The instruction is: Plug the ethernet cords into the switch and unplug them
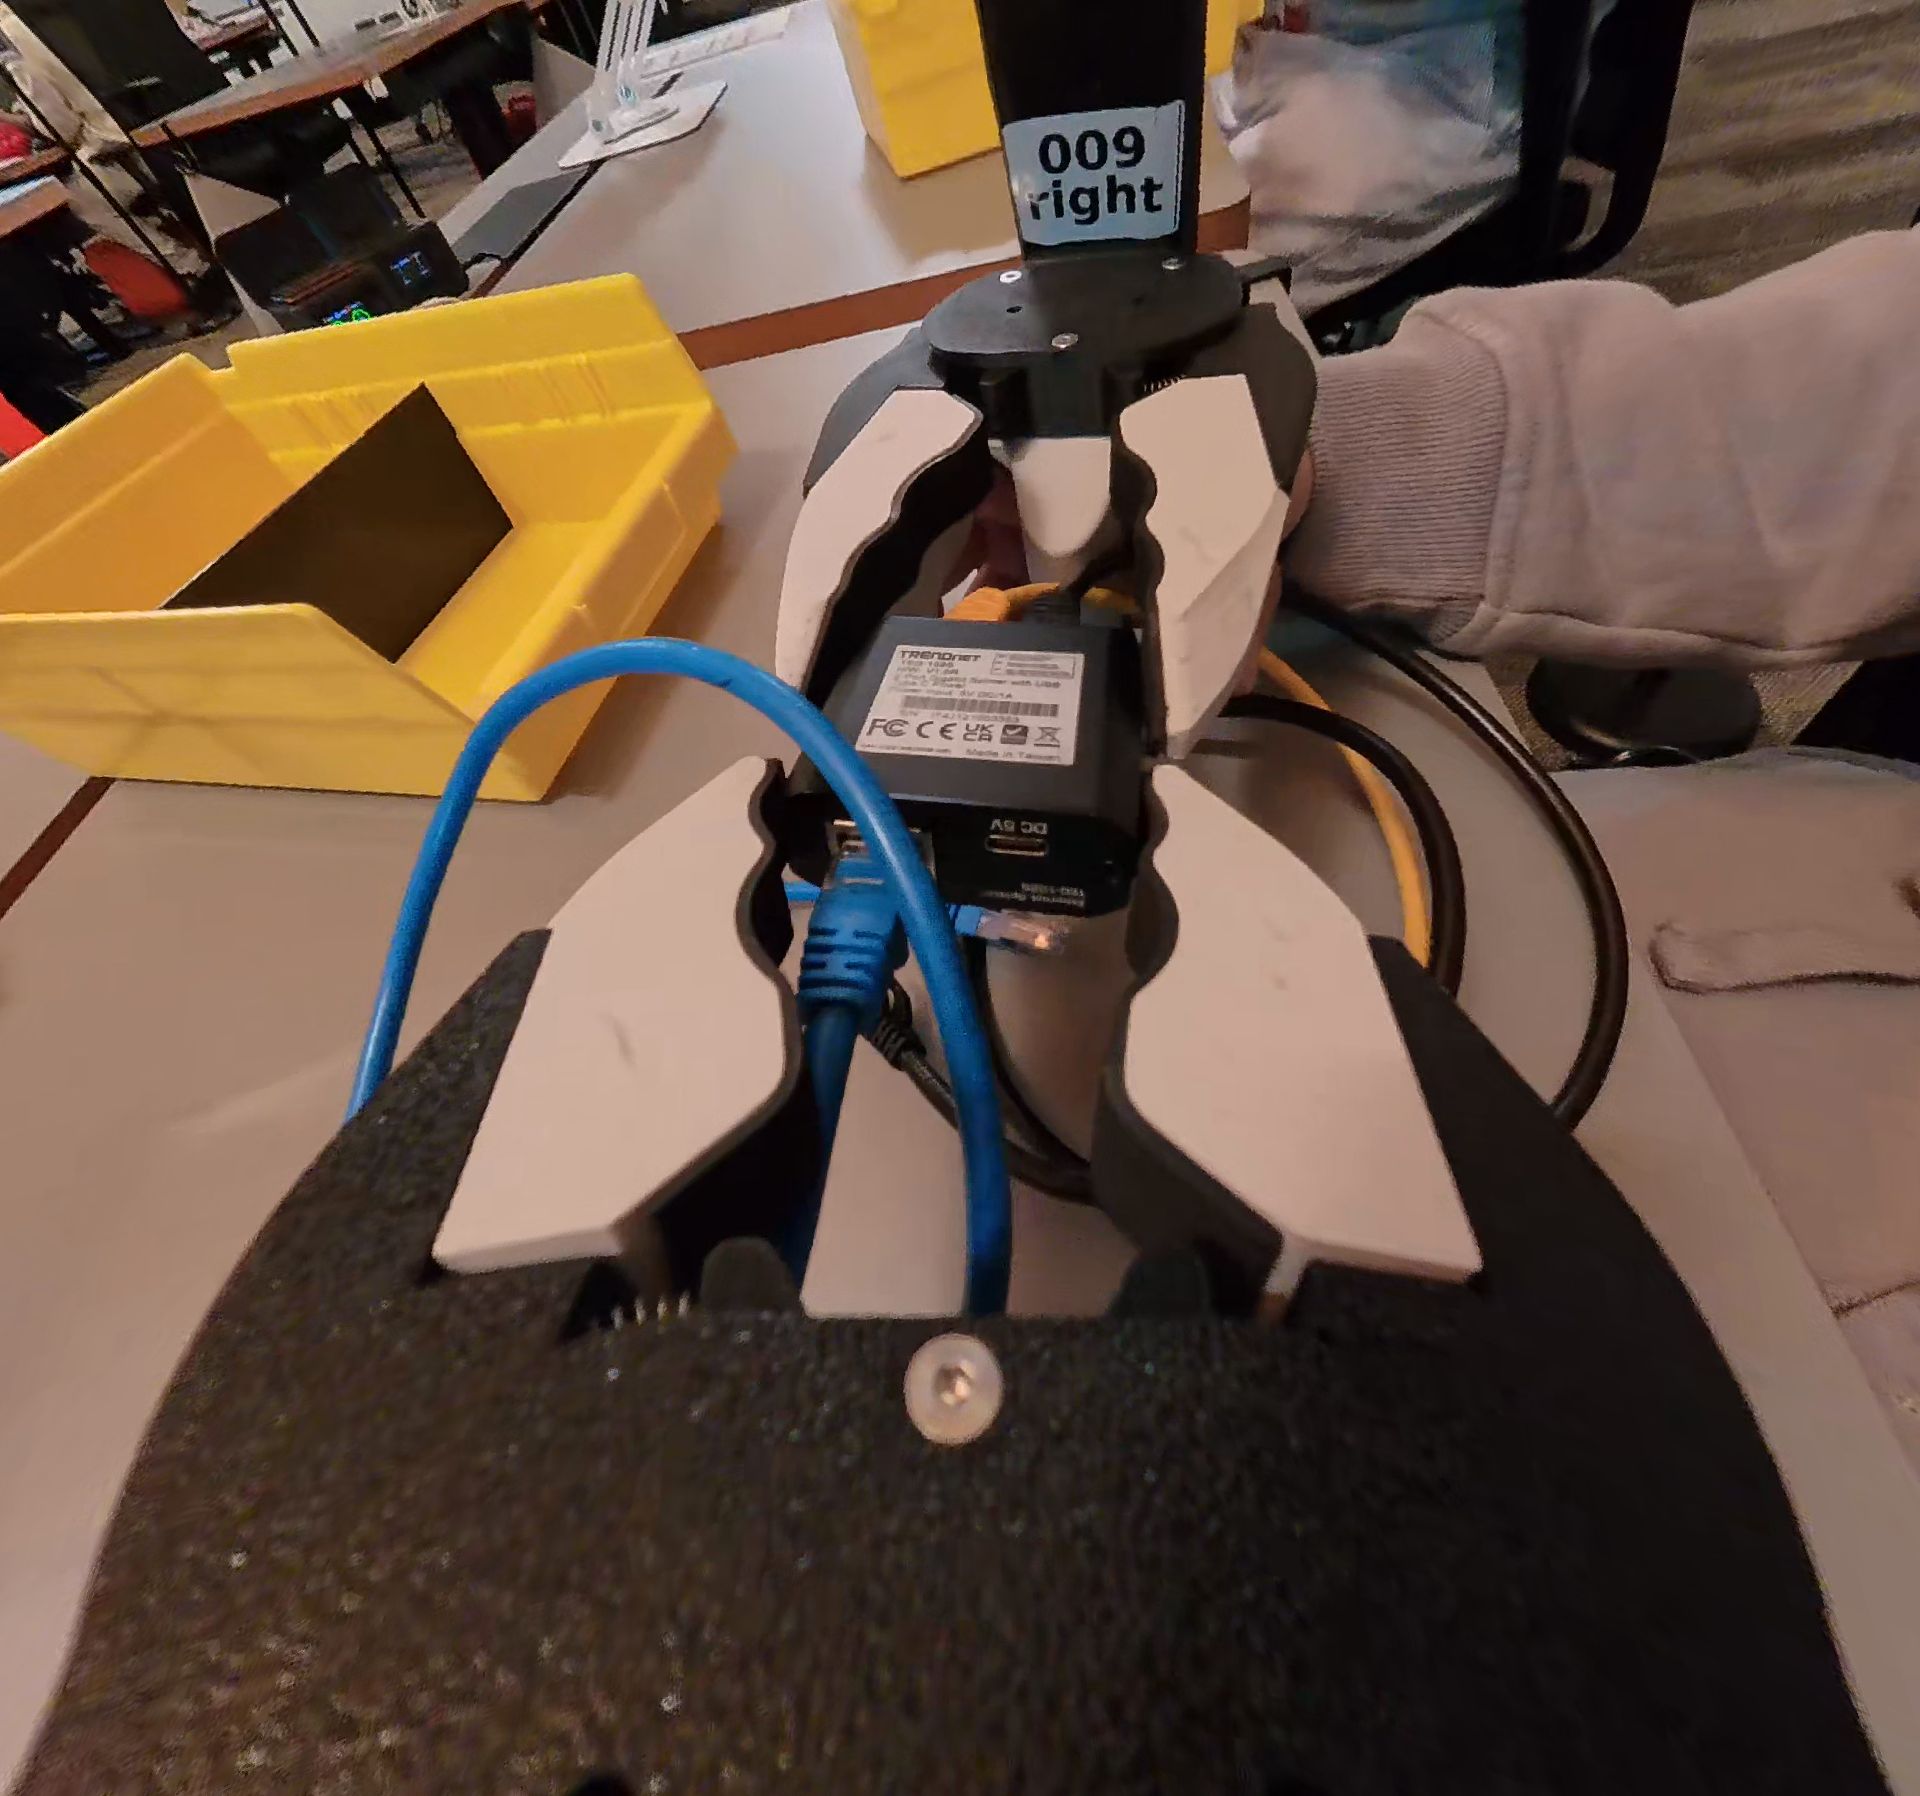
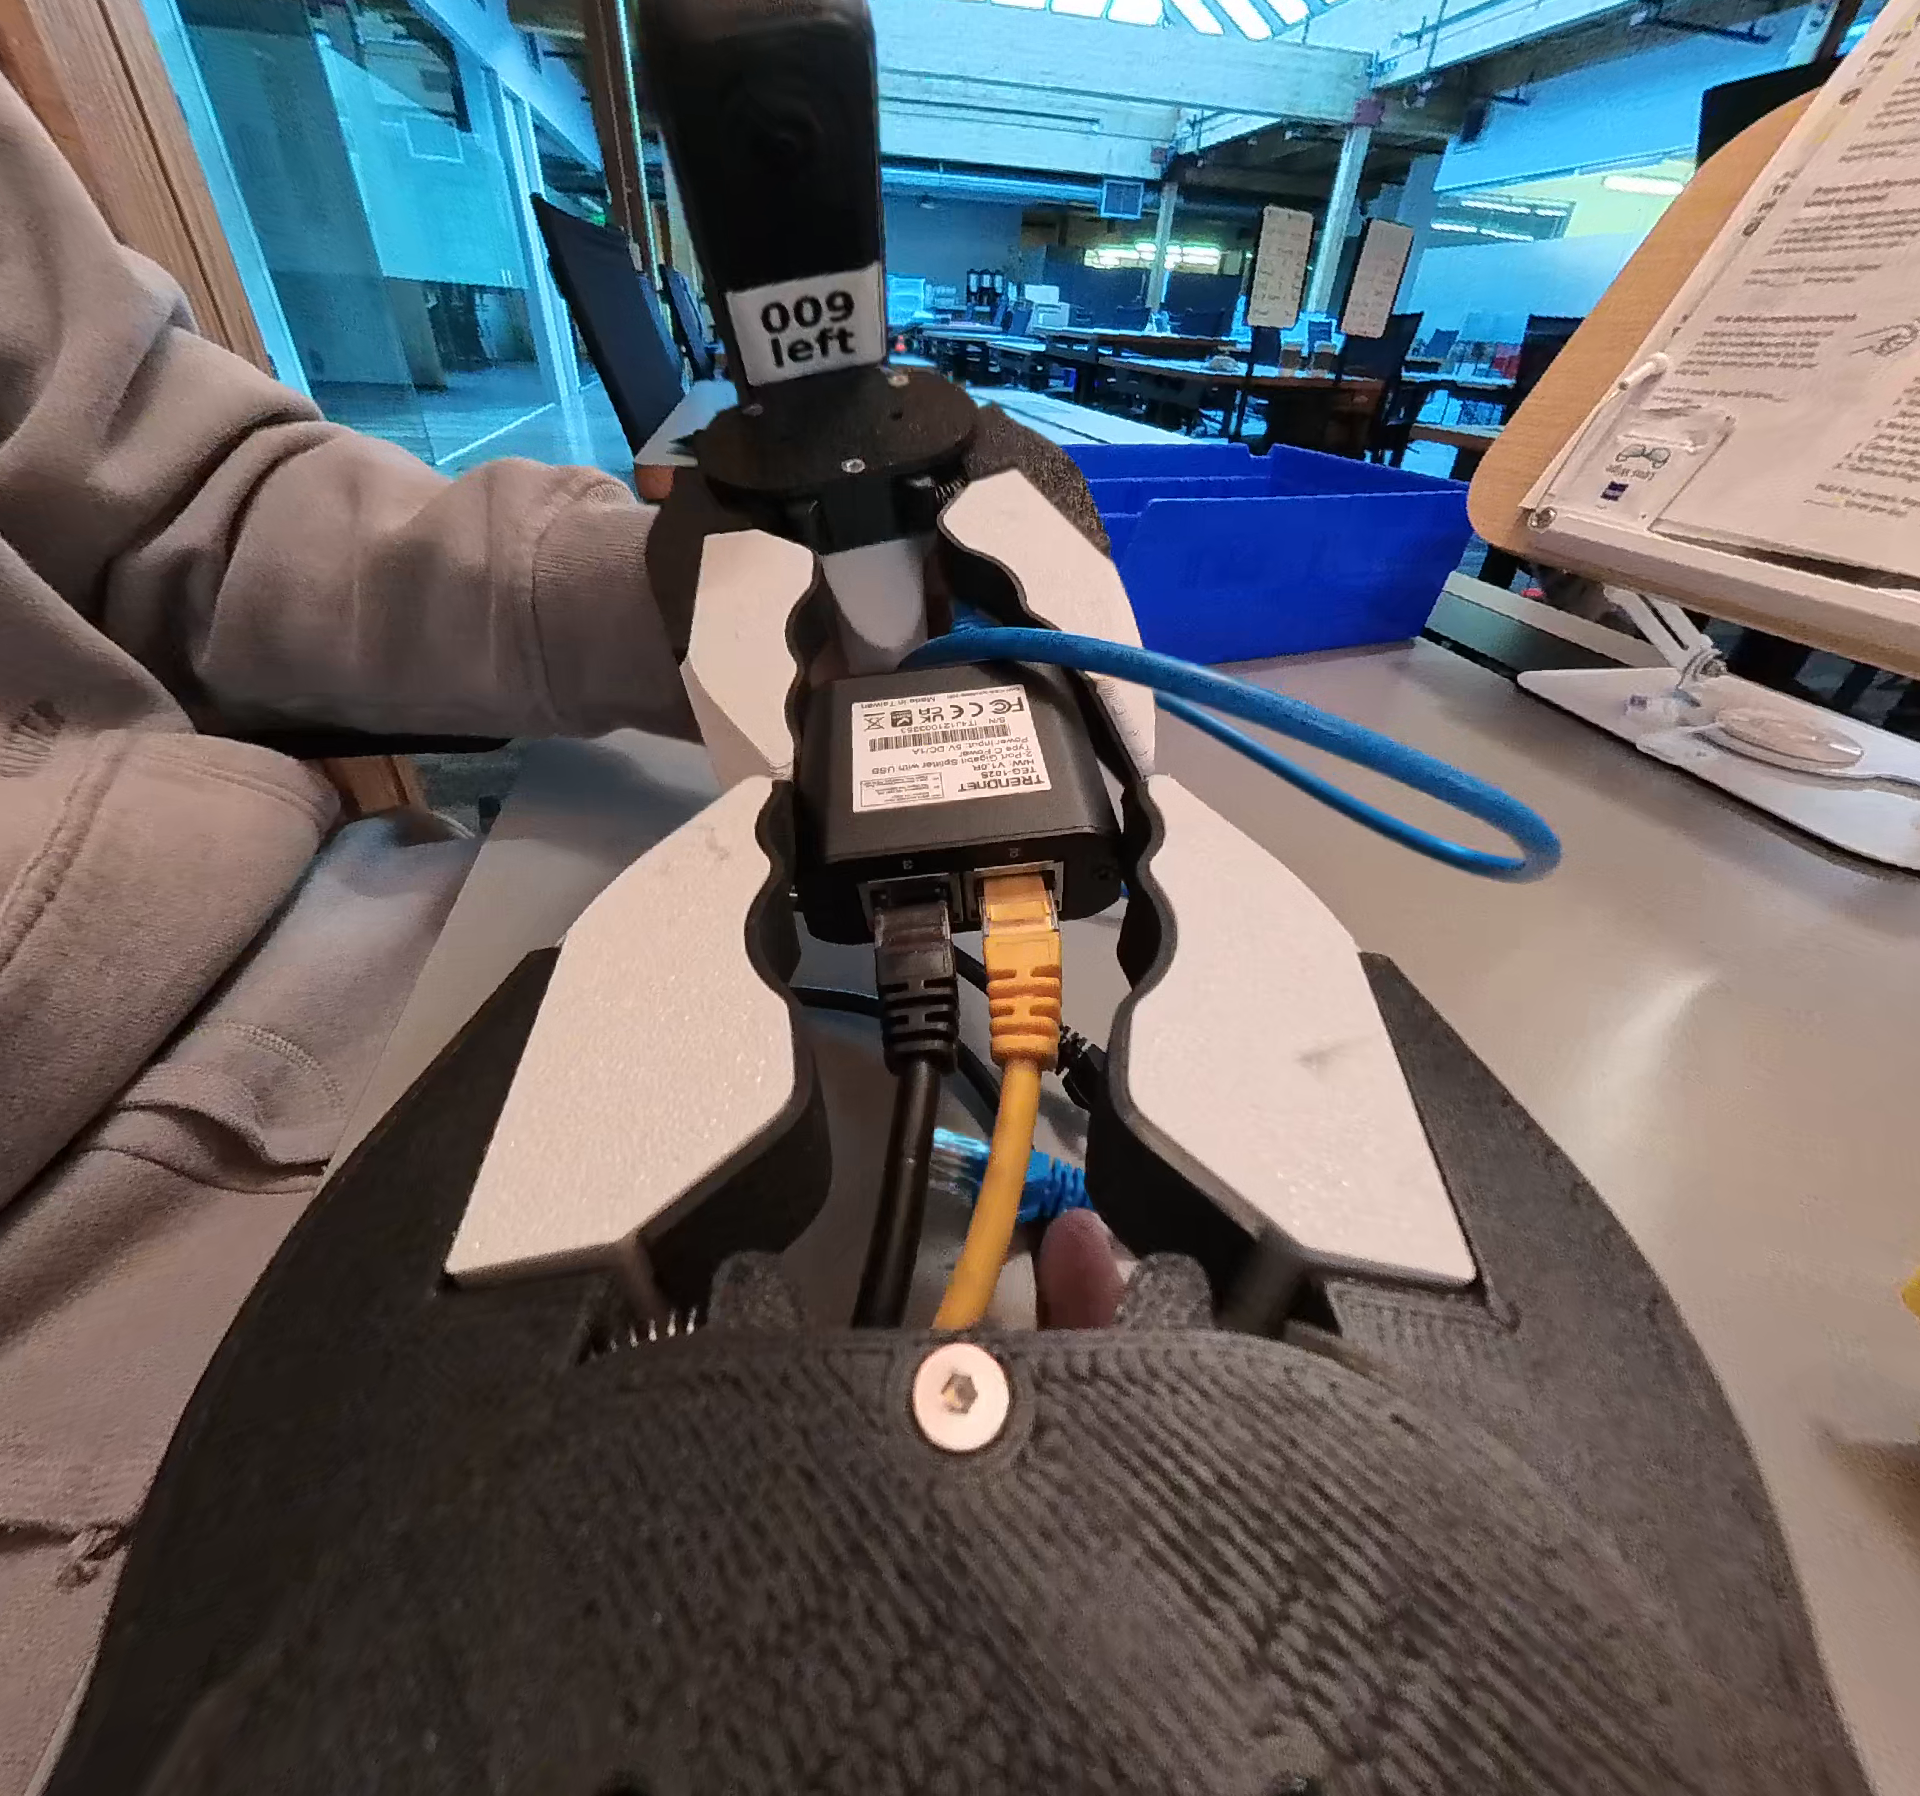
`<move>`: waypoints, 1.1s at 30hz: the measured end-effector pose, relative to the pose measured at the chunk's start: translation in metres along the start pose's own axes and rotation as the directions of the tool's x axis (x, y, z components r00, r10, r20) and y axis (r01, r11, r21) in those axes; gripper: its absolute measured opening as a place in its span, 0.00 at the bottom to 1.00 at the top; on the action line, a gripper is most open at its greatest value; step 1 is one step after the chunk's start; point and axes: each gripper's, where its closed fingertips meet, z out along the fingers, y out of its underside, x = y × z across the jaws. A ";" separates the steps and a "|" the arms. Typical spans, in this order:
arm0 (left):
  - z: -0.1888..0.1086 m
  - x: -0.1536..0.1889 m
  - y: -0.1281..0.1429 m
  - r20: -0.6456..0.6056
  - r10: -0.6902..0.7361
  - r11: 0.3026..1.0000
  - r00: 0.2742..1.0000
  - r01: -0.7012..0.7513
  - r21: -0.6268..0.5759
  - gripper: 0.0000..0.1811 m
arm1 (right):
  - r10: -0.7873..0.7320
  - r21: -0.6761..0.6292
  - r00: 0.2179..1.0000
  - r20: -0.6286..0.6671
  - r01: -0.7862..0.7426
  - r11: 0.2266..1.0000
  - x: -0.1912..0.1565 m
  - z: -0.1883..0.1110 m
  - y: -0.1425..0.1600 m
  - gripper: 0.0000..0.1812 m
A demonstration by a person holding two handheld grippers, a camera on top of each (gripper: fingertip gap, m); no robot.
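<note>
two tools pinch the switch (image 1: 987, 718) from opposite ends above your grey bench (image 1: 260, 915): your left tool (image 1: 961, 811) and right tool (image 2: 951, 811) each clamp the boxy matte-black casing. a white printed label sits on top. ribbed black cord (image 2: 914, 998) and yellow cord (image 2: 1023, 988) are plugged in; the glossy blue cord (image 1: 852, 936) meets the other end.

Each gripper, left (image 1: 961, 790) and right (image 2: 951, 811), has white scalloped fingers (image 1: 644, 998) on a rough black body with one silver screw (image 1: 953, 1386). Grey sweatshirt sleeves (image 1: 1558, 458).
</note>
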 end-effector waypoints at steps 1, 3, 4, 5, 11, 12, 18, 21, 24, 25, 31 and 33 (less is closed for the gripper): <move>0.000 0.000 0.000 -0.003 -0.004 1.000 1.000 0.004 0.006 0.34 | 0.000 0.000 1.000 -0.003 0.000 1.000 0.000 0.000 0.000 0.33; 0.000 -0.001 0.001 -0.009 -0.002 1.000 1.000 0.002 0.013 0.34 | -0.003 -0.004 1.000 -0.005 0.003 1.000 0.001 0.000 0.000 0.33; 0.000 -0.001 0.001 -0.011 -0.003 1.000 1.000 0.003 0.017 0.34 | -0.006 -0.005 1.000 -0.006 0.006 1.000 0.001 0.000 0.001 0.33; 0.001 -0.001 0.001 -0.011 -0.008 1.000 1.000 0.008 0.020 0.34 | -0.007 -0.007 1.000 -0.005 0.007 1.000 0.001 0.000 0.001 0.33; -0.005 -0.018 0.009 0.109 -0.008 1.000 0.994 0.008 -0.005 0.34 | -0.140 -0.070 0.969 -0.203 0.128 0.989 0.027 -0.021 -0.009 0.38; -0.011 -0.027 0.007 0.159 -0.023 1.000 0.987 0.020 0.020 0.34 | -0.183 -0.065 0.937 -0.298 0.171 0.983 0.038 -0.036 -0.026 0.36; -0.028 -0.068 0.008 0.430 0.004 0.999 0.903 -0.018 0.030 0.34 | 0.354 0.430 0.804 -0.477 -0.139 0.892 0.054 -0.070 -0.126 0.18; -0.029 -0.070 -0.003 0.465 0.008 0.994 0.885 -0.060 0.096 0.34 | 0.585 0.395 0.739 -0.336 -0.453 0.799 0.047 -0.020 -0.086 0.29; -0.038 -0.075 -0.007 0.523 0.005 0.991 0.852 -0.073 0.110 0.34 | 0.766 0.446 0.573 -0.292 -0.627 0.639 0.056 -0.006 -0.055 0.28; -0.040 -0.075 -0.009 0.524 -0.002 0.989 0.852 -0.076 0.127 0.34 | 0.799 0.474 0.544 -0.259 -0.649 0.595 0.057 -0.004 -0.050 0.25; -0.037 -0.069 -0.010 0.515 0.003 0.986 0.857 -0.088 0.141 0.34 | 0.898 0.543 0.423 -0.120 -0.729 0.416 0.061 0.005 -0.030 0.15; -0.034 -0.068 -0.011 0.516 0.005 0.986 0.857 -0.090 0.141 0.34 | 0.913 0.531 0.397 -0.096 -0.755 0.384 0.059 0.011 -0.025 0.17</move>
